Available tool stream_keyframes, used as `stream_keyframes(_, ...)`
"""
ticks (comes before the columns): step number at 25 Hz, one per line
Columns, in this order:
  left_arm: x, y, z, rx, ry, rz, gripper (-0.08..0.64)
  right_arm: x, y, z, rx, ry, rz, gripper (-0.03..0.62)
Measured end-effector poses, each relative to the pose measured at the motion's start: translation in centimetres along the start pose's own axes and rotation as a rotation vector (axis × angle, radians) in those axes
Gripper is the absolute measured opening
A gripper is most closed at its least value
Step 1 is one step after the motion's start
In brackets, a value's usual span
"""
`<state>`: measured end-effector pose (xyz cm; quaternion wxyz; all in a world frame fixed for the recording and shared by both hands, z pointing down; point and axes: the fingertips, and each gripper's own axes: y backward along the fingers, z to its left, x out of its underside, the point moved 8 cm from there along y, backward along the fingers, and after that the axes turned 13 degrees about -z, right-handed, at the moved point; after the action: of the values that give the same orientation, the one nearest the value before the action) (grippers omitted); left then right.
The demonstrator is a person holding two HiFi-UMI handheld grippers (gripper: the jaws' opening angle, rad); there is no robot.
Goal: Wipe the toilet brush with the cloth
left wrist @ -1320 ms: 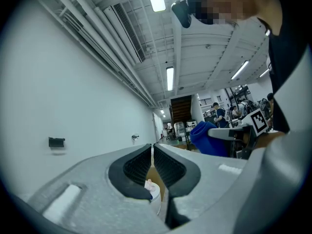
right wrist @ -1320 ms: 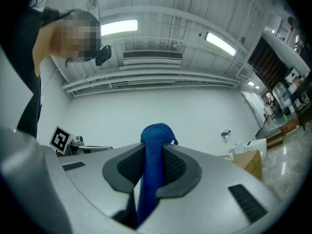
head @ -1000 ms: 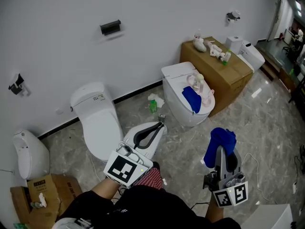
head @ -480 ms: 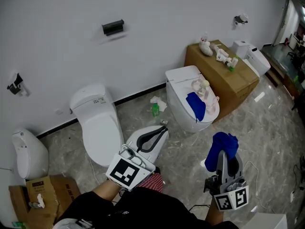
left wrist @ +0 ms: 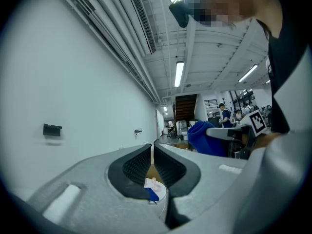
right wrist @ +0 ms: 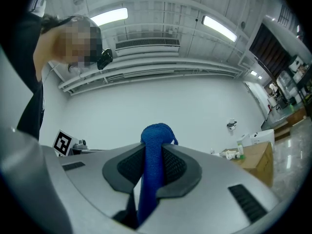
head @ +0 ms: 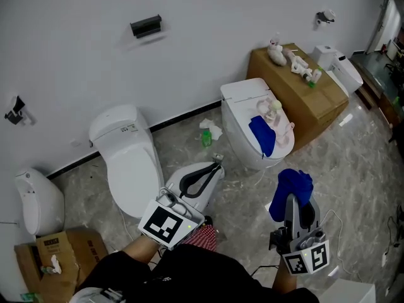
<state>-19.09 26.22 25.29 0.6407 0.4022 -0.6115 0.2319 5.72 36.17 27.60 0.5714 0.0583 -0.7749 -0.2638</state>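
Grey marble-patterned floor (head: 353, 150) and a plain white wall (head: 208, 43) enclose a showroom-type space holding several toilets. Reference landmark: the white ceramic toilet (head: 238, 134) with a second blue cloth (head: 262, 134) on its lid.

Finding 1. The right tongs (head: 293, 202) are clamped on a bright blue fabric cloth (head: 291, 185), held in the air on the person's side of the landmark. A bunch of the cloth stands free beyond the tips. The left tongs (head: 213, 166) are pressed together with nothing between them, also on the person's side of the landmark and to its left in the head view.

Finding 2. No toilet brush can be positively identified. Pale pink-and-white items (head: 273, 113) lie on the landmark's lid beside the second cloth; whether one is the brush cannot be told.

Assessment. The step in hand appears to be carrying the cloth to the brush. To do it well, the left tongs should part and take the brush by its handle, holding it steady. The right should keep a firm clamp and present the free bunch, not the pads, to the brush.

Writing. Three items carry print too small to read:
- the brown cardboard box (head: 53, 248), far left of the landmark;
- a small label (head: 129, 130) on the neighbouring toilet;
- the green bottle (head: 203, 139), on the floor just left of the landmark.

The marker cubes (head: 165, 225) carry square patterns only.
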Motion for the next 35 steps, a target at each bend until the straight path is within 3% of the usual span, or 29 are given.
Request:
stream_keyframes(9,1.4,-0.4,2.4,-0.029,0.051,0.017,0.008,1.5,-2.4,-0.3,-0.01,-0.005,0.031,0.064)
stream_keyframes(16,2.7,0.2,2.8,-0.037,0.04,0.053,0.008,3.0,-2.6,-0.6,-0.016,-0.018,0.071,0.064)
stream_keyframes(35,2.5,-3.2,5.3,-0.014,0.036,0.006,0.008,3.5,-6.1,-2.4,-0.015,-0.021,0.051,0.064)
